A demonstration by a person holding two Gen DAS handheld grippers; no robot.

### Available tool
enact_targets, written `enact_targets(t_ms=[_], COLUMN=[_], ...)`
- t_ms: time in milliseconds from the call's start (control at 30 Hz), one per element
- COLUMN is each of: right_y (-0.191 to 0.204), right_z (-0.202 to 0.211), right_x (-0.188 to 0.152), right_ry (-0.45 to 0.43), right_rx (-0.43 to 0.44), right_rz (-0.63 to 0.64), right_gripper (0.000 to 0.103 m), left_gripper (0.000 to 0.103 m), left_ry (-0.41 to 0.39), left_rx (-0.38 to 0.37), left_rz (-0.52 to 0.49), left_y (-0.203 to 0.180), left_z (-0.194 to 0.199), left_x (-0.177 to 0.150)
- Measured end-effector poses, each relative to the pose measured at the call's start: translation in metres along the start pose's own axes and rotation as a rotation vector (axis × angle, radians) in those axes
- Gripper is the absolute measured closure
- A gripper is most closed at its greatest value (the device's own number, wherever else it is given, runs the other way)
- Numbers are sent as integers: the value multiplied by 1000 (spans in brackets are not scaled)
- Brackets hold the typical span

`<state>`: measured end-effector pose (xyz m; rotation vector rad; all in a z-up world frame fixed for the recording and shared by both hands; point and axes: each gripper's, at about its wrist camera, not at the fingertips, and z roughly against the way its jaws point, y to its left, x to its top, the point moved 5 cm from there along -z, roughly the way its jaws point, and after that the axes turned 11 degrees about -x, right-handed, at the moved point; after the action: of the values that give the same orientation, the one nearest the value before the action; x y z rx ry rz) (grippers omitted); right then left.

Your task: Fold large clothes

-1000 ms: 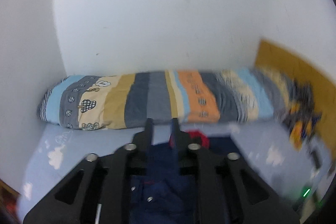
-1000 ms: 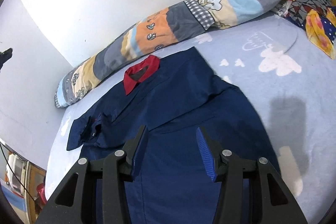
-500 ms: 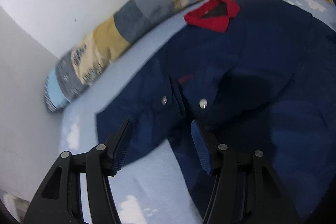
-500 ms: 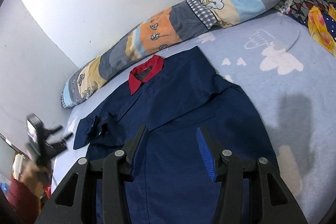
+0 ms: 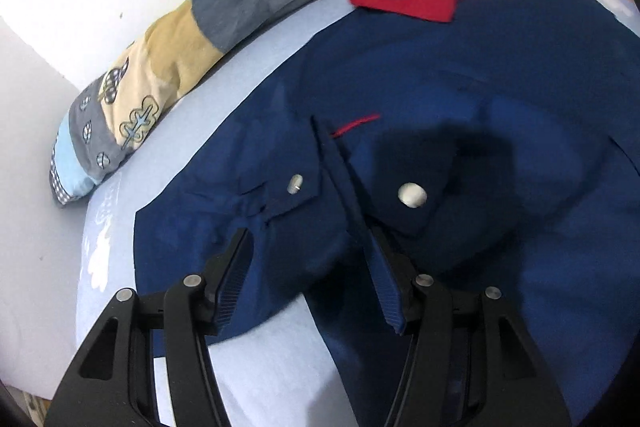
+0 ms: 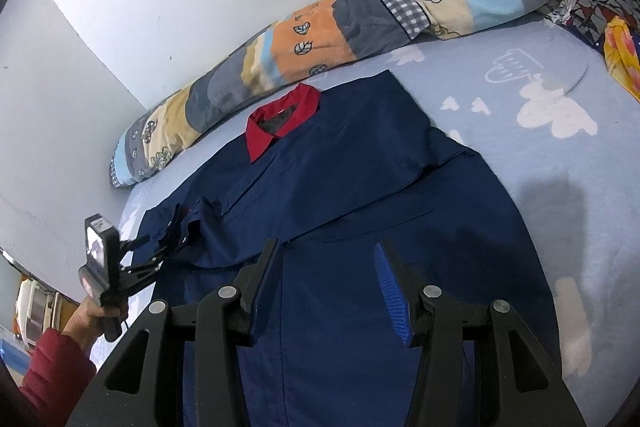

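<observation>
Cloud-print sheet (image 6: 540, 131), smooth navy shirt (image 6: 360, 195), red collar (image 6: 280, 123)

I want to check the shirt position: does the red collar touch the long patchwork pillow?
No, in the right wrist view a strip of bare blue sheet separates the red collar from the pillow.

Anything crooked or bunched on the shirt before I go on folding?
Yes: the sleeve by the left claw lies rumpled, its cuff creased and folded over on itself. The rest of the navy shirt lies flat, red collar neat.
</observation>
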<state>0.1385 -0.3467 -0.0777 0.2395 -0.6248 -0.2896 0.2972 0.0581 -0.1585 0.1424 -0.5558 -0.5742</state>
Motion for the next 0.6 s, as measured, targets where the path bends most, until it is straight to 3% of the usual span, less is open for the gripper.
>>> enact_targets(t_ms=[33,100,300,500,600], right_y=[1,2,3,3,0], right_z=[-1,-3,-3,3,8], right_x=[0,-1,0,-2,-1], right_ry=[4,6,9,0,-11], right_rx=[1,-2,3,19,20], right_rz=[4,13,4,10,-2], right_gripper=[53,53,53,53,53], left_gripper=[51,90,96,99,99], left_ry=[6,32,-54,-136,-132], left_rx=[13,-2,-60,-102,-52], left_rz=[13,70,209,317,315], left_y=[3,11,26,54,64], left_z=[-4,-15,5,57,73], left_x=[1,1,1,17,25])
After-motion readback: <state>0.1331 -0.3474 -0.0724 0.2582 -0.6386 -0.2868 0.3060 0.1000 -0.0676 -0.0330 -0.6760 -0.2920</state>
